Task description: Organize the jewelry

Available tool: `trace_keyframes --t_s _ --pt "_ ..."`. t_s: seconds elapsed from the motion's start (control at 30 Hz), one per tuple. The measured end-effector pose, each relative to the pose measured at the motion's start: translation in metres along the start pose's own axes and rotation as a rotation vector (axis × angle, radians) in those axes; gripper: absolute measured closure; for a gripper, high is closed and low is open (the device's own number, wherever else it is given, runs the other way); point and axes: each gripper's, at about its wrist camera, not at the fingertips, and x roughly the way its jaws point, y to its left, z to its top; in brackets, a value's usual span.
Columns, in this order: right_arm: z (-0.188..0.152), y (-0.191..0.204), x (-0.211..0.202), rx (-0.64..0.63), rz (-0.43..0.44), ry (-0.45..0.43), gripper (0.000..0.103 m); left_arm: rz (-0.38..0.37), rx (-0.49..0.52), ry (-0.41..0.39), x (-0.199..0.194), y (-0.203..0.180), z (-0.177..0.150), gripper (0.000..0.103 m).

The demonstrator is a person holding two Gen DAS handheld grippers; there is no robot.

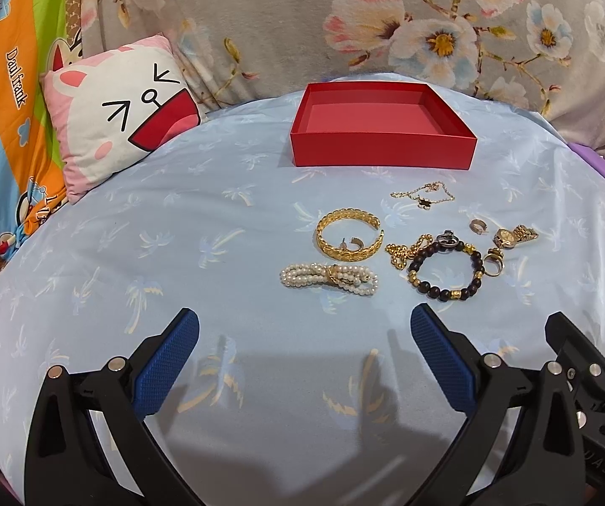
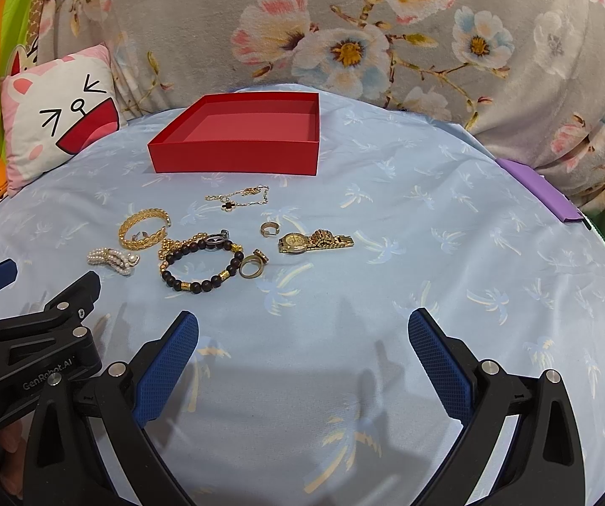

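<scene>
An open red box [image 1: 382, 149] [image 2: 235, 156] stands empty at the back of the light blue sheet. In front of it lie a gold cuff bangle [image 1: 348, 232] [image 2: 144, 227], a pearl bracelet [image 1: 327, 279] [image 2: 112, 259], a dark bead bracelet [image 1: 445, 270] [image 2: 201, 265], a thin gold chain [image 1: 422, 195] [image 2: 239, 198], a gold watch [image 1: 513, 236] [image 2: 315, 241], a gold ring [image 2: 252, 269] and a small hoop earring [image 2: 268, 229]. My left gripper [image 1: 304, 322] is open and empty, just short of the pearls. My right gripper [image 2: 302, 324] is open and empty, right of the jewelry.
A cat-face cushion [image 1: 121, 114] [image 2: 55, 122] leans at the back left. A grey floral blanket [image 1: 344, 21] rises behind the box. A purple strip [image 2: 538, 185] lies at the sheet's right edge. The left gripper's body [image 2: 28, 337] shows at lower left in the right wrist view.
</scene>
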Motion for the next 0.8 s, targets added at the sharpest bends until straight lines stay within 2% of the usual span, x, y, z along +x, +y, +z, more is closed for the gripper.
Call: trace_keyframes --t_s 0.8 --pt "-0.0001 -0.0008 -0.0005 0.004 0.002 0.003 0.005 0.002 0.004 0.000 0.0001 -0.0006 0.0002 0.005"
